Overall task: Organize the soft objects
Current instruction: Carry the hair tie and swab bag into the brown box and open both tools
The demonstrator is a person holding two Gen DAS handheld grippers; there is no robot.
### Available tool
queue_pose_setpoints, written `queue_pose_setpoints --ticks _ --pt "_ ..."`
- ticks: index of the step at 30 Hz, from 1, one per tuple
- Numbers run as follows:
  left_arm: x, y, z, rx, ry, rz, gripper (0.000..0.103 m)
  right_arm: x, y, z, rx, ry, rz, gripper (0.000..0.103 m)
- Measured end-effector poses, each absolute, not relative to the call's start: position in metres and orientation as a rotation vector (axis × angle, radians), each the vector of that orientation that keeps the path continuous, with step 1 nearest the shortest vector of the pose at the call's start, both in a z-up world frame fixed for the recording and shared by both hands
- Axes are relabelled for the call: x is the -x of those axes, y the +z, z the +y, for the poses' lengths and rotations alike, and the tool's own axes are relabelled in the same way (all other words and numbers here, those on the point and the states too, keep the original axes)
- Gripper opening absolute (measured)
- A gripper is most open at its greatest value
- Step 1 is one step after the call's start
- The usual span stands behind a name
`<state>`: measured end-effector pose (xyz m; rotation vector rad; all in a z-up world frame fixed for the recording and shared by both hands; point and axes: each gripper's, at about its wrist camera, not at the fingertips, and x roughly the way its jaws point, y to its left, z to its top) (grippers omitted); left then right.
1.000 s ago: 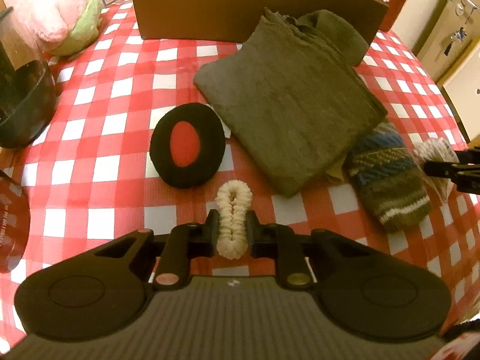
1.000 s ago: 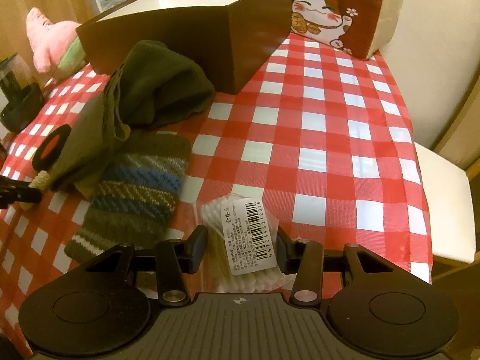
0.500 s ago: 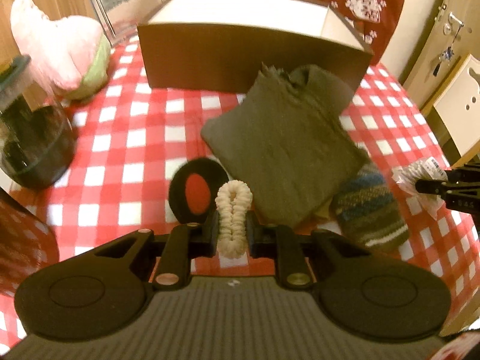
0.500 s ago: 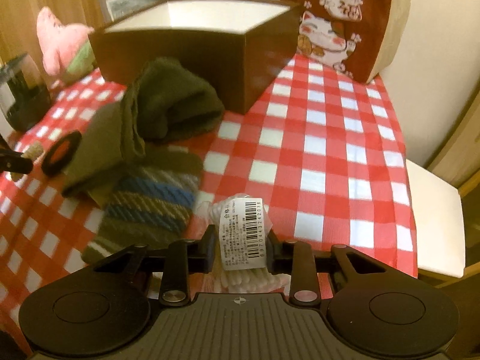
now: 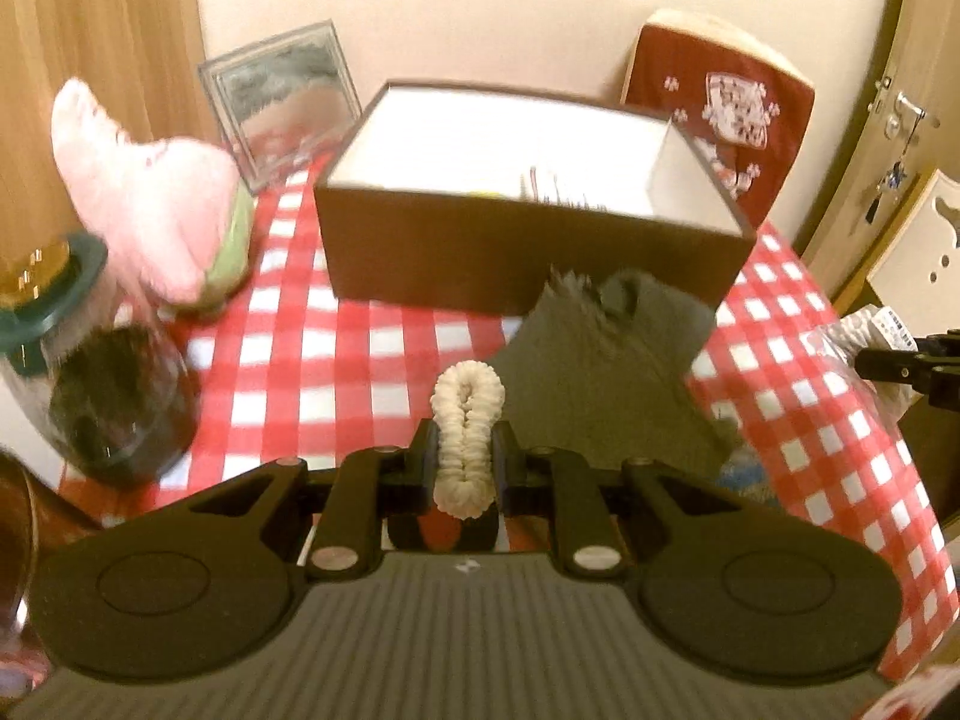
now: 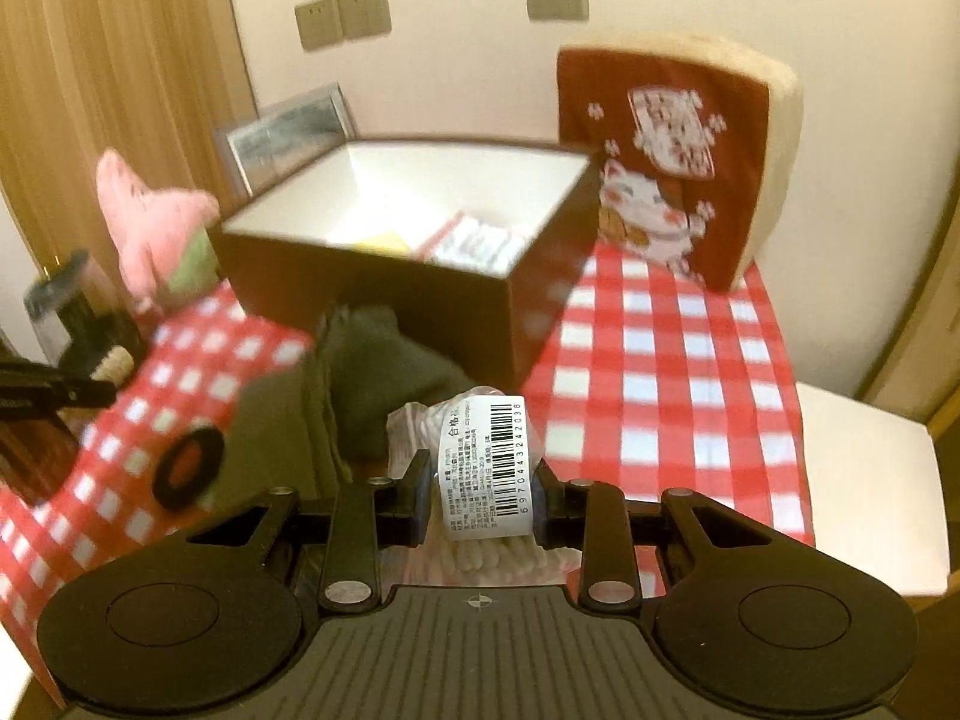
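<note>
**Now both grippers are up off the cloth, each with its load**

Both of my hands have risen since a second ago: the views that looked down on the checks now take in the open brown box (image 5: 528, 258) and the wall behind it. My left gripper (image 5: 465, 462) stays clamped on the cream scrunchie (image 5: 467, 420), as before. My right gripper (image 6: 480, 498) has just closed further and now pinches the plastic packet of cotton swabs (image 6: 480, 468), barcode label up. Both loads look ready to carry to the box, which I judge to be the destination; it already holds a few items.

Left on the red-and-white checked tablecloth (image 6: 660, 390) are the green towel (image 5: 600, 372) and the black-and-red round pad (image 6: 189, 468). A pink plush toy (image 5: 150, 204), a framed picture (image 5: 282, 96), a glass jar (image 5: 102, 384) and a lucky-cat cushion (image 6: 666, 162) ring the table; wall sockets sit above.
</note>
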<state>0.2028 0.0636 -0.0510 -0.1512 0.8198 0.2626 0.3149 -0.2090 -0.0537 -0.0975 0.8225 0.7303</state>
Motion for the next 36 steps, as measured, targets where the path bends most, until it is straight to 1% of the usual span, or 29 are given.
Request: queue_pose_setpoints --ticks 12,20,26,36 --pt "-0.254 -0.003 0.081 0.092 0.244 0.696 0.017 -0.349 -0.004 -0.159 -0.002 0.830 0.704 0.032" --pt "-0.299 0.012 0.088 0.083 0.202 0.664 0.017 -0.383 0.013 -0.128 -0.011 0.858 0.659 0.032" --pt "-0.342 0.007 0.088 0.085 0.159 0.684 0.017 -0.413 0.007 -0.113 -0.004 0.844 0.670 0.032" --pt "-0.405 -0.023 0.089 0.107 0.115 0.775 0.017 -0.457 -0.022 -0.102 -0.020 0.784 0.750 0.032"
